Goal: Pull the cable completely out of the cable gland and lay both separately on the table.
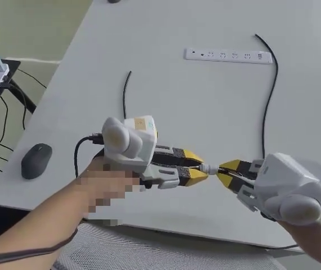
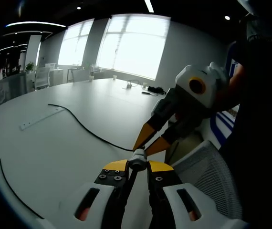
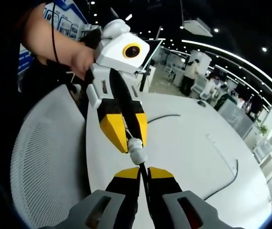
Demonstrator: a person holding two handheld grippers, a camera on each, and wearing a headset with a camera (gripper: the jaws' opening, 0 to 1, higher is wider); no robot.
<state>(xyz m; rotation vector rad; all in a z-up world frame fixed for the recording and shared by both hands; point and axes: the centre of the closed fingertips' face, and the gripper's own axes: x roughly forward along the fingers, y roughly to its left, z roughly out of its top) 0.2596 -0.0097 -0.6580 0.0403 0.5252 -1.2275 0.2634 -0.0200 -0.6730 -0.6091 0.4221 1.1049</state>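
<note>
**Mia:** Where are the two grippers?

**Tom:** They are over the near edge of the table (image 1: 166, 107). That is well away from the power strip (image 1: 228, 55), on the side closer to the person. They point at each other, tip to tip.

**Mia:** What does the left gripper (image 1: 197, 170) hold?

**Tom:** Its yellow jaws squeeze the cable gland (image 1: 209, 167). The gland is small and white, and it pokes out of the tips.

**Mia:** And the right gripper (image 1: 228, 171)?

**Tom:** Its jaws pinch the cable (image 3: 143, 172). The cable is thin and dark. It comes out of the gland and goes right in between those jaws.

**Mia:** So is the cable out of the gland?

**Tom:** No, it is in the gland. Both are held between the grippers and are not lying on the table.

**Mia:** How near are the tips?

**Tom:** Very near. Just the gland and a bit of cable sit between them.

**Mia:** What else is by the power strip?

**Tom:** A long black wire (image 1: 270, 95) goes past its right end and runs toward the person. A shorter black wire (image 1: 125, 93) lies to its left, nearer the person. A dark mouse (image 1: 36, 160) sits far to the left of the strip, at the table's edge.
</note>
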